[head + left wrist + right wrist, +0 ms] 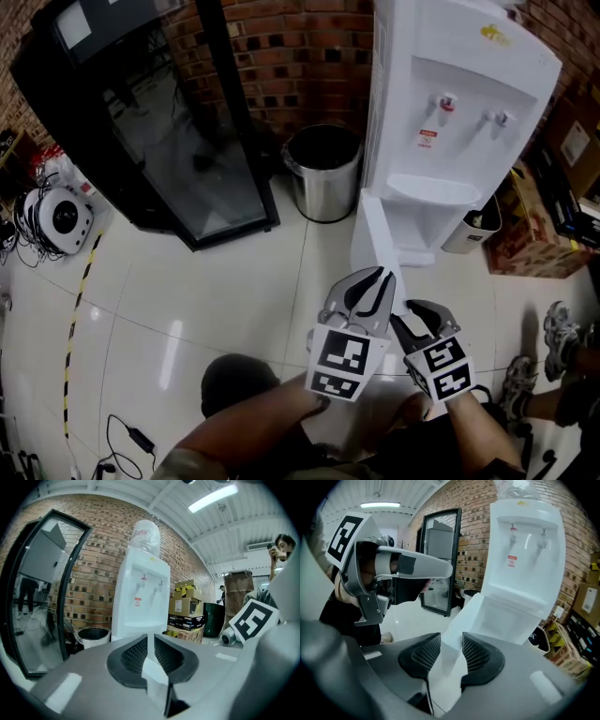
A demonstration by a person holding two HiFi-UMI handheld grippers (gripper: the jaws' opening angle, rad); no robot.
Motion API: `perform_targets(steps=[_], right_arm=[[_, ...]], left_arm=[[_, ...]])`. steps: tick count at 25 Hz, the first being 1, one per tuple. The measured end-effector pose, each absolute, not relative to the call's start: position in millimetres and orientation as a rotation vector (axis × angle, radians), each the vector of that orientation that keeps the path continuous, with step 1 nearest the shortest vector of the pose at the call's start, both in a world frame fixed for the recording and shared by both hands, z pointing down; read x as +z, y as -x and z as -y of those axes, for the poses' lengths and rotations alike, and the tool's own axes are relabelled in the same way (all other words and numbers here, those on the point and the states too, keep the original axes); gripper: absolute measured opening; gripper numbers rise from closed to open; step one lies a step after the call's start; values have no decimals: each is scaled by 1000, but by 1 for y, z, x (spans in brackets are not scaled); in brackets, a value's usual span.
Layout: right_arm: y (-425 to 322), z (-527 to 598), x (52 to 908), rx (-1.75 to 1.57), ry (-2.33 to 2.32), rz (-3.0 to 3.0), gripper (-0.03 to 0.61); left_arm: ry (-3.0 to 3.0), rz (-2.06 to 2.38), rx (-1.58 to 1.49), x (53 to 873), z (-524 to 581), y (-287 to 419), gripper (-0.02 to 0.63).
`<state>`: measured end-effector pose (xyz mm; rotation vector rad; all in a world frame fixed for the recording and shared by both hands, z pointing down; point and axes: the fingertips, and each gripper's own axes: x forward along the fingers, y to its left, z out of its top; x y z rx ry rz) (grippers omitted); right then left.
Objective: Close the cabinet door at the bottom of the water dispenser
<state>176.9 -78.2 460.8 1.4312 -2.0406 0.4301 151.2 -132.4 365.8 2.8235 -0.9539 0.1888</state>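
The cabinet door (375,239), not yet shut, is pinched by the left tool (151,649); the right tool (451,652) is held agape.

I get fairly bright, even indoor light from ceiling strip lamps (213,498), which flare white in the left gripper view. The glossy floor (216,281) shows pale glare streaks, and the white water dispenser (459,103) and its cabinet door (375,244) nearly blow out. Both gripper views bend into black corners, their nearest foreground soft.
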Motion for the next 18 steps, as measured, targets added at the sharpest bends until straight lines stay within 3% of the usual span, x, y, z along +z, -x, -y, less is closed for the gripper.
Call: perform_targets(steps=[9,12,18], right_arm=[[-276,70,463,545,-1660,1928,137],[-317,81,465,527,-1754,1818,31],[-408,125,468,615,-2067,1728,6]], left_arm=[[-2794,898,122,370,132,-202,44],[-2823,890,163,380,131,-217,44],[-2859,922,230,394,141,-219,44]])
